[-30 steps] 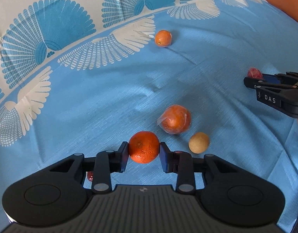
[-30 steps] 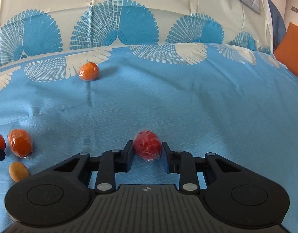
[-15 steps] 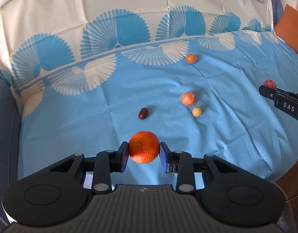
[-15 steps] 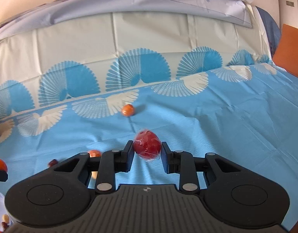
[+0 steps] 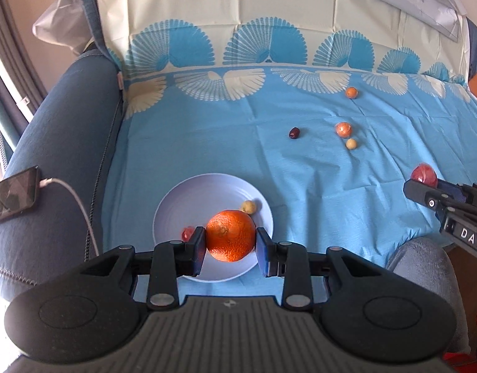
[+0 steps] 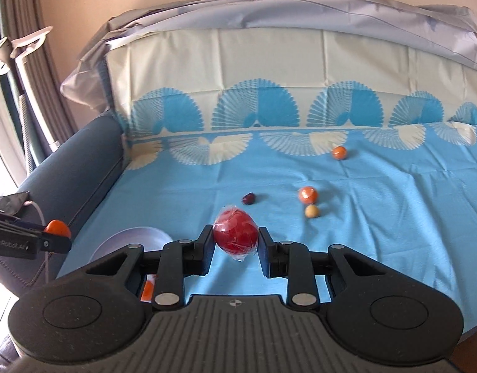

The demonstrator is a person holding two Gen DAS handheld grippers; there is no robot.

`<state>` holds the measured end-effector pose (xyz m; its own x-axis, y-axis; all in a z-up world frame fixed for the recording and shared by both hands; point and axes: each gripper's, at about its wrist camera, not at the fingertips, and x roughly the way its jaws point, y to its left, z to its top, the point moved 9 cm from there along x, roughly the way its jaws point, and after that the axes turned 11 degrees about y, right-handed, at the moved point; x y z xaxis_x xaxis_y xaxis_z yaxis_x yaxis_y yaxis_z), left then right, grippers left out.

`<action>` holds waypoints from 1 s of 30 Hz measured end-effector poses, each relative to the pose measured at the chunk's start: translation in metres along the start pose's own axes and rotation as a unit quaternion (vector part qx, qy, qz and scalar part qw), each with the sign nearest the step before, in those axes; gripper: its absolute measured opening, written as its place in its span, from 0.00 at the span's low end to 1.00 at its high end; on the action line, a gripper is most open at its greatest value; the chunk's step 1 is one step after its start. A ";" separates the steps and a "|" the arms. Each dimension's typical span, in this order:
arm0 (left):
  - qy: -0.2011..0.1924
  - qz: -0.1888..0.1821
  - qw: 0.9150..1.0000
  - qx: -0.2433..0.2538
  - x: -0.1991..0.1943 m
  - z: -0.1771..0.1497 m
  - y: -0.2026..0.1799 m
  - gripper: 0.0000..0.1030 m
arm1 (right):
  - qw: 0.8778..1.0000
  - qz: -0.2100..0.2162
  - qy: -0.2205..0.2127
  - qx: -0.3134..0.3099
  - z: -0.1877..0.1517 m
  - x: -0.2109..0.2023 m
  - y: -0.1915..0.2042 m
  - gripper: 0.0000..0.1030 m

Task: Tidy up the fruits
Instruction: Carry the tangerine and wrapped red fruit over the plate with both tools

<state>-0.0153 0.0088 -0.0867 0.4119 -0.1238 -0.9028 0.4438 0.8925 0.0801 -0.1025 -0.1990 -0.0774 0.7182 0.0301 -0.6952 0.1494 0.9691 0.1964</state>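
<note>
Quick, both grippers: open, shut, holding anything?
Left gripper: shut on the orange, above the plate.
Right gripper: shut on the wrapped red fruit.

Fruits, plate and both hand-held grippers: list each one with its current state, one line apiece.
Left hand-held gripper: shut on the orange, above the plate.
Orange: held, off the plate.
Right hand-held gripper: shut on the wrapped red fruit.
Wrapped red fruit: held, above the cloth.
Plate: on the cloth, holding two small fruits.
Dark date: loose on the cloth.
Wrapped orange fruit: loose on the cloth.
Phone: plugged in, on the sofa arm.
</note>
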 end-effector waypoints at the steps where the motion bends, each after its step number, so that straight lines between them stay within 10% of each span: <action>1: -0.001 -0.001 1.000 -0.007 -0.005 -0.009 0.005 0.36 | 1.000 0.008 0.001 -0.008 -0.004 -0.005 0.011 0.30; 12: -0.030 -0.009 0.998 -0.053 -0.045 -0.061 0.040 0.36 | 0.996 0.043 0.017 -0.079 -0.030 -0.038 0.091 0.30; 30: -0.058 -0.012 0.995 -0.081 -0.061 -0.073 0.060 0.36 | 0.994 0.026 0.008 -0.110 -0.032 -0.052 0.106 0.30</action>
<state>-0.0717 0.1014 -0.0579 0.4951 -0.1872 -0.8484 0.3240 0.9458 -0.0196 -0.1458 -0.0899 -0.0424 0.7103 0.0839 -0.6989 -0.0410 0.9961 0.0779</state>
